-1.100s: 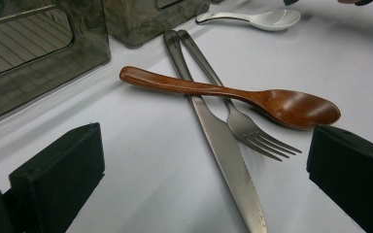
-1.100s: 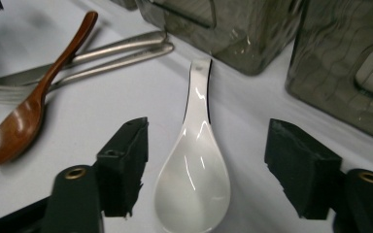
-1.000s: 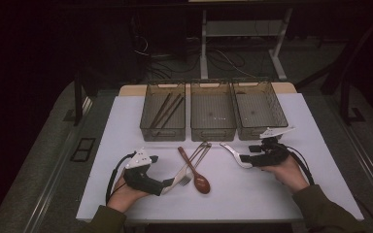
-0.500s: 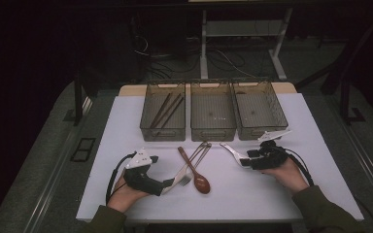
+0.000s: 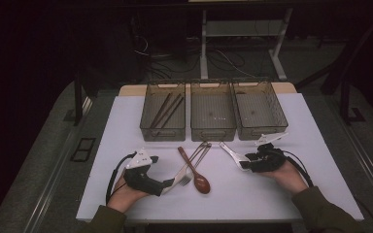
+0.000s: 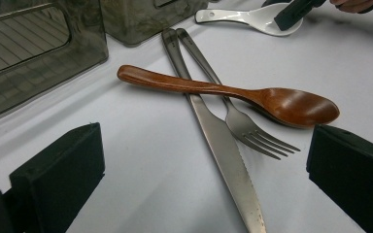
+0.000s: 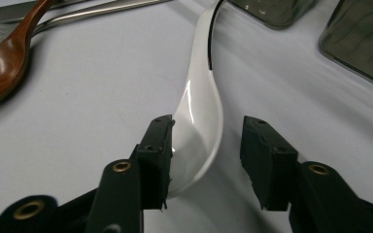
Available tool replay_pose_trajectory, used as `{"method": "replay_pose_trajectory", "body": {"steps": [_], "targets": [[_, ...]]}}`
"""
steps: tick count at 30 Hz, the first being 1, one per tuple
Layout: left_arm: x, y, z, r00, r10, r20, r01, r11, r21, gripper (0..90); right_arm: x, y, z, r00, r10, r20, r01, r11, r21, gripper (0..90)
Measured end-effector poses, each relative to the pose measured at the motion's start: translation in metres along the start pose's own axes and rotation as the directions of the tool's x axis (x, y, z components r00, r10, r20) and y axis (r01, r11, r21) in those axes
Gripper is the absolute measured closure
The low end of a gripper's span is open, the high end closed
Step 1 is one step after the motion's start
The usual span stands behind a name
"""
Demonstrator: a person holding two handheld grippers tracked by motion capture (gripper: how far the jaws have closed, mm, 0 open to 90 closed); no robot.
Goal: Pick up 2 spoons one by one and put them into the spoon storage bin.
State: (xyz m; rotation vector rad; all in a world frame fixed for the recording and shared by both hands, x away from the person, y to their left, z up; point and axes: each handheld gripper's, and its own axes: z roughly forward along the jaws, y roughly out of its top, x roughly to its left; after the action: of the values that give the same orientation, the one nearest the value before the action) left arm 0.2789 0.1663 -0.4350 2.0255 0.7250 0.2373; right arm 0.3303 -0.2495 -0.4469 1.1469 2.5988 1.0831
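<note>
Your right gripper [image 7: 206, 162]: jaws just been closing, white ceramic spoon [image 7: 196, 121] bowl between them, right pad still clear; bowl's near edge hidden behind left jaw. Your left gripper [image 6: 204, 179]: spread wide, knife [image 6: 223, 160] blade tip cut off below.

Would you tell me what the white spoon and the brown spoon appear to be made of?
White spoon: probably glazed ceramic, perhaps melamine; glossy surface with sharp highlights. Brown spoon: likely varnished wood; reddish-brown with faint grain and soft sheen.

Three bins [image 5: 212, 127], wooden spoon [image 5: 194, 171], fork [image 6: 243, 127], knife [image 6: 218, 145], perhaps chopsticks [image 5: 166, 110]
</note>
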Motion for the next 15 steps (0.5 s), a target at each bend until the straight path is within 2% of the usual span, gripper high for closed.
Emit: {"method": "replay_pose_trajectory", "body": {"steps": [7, 15], "targets": [[-0.0007, 0.0, 0.0004, 1.0, 0.004, 0.001, -0.004, 1.0, 0.004, 0.0, 0.0073, -0.0001, 0.001, 0.9989, -0.046, -0.014, 0.046, 0.999, 0.011, 65.5], [-0.0013, 0.0, 0.0011, 1.0, 0.009, 0.001, -0.009, 0.9999, 0.007, 0.0, 0.0083, -0.0004, -0.0002, 0.9988, -0.048, -0.009, 0.048, 0.999, 0.008, 71.4]]}}
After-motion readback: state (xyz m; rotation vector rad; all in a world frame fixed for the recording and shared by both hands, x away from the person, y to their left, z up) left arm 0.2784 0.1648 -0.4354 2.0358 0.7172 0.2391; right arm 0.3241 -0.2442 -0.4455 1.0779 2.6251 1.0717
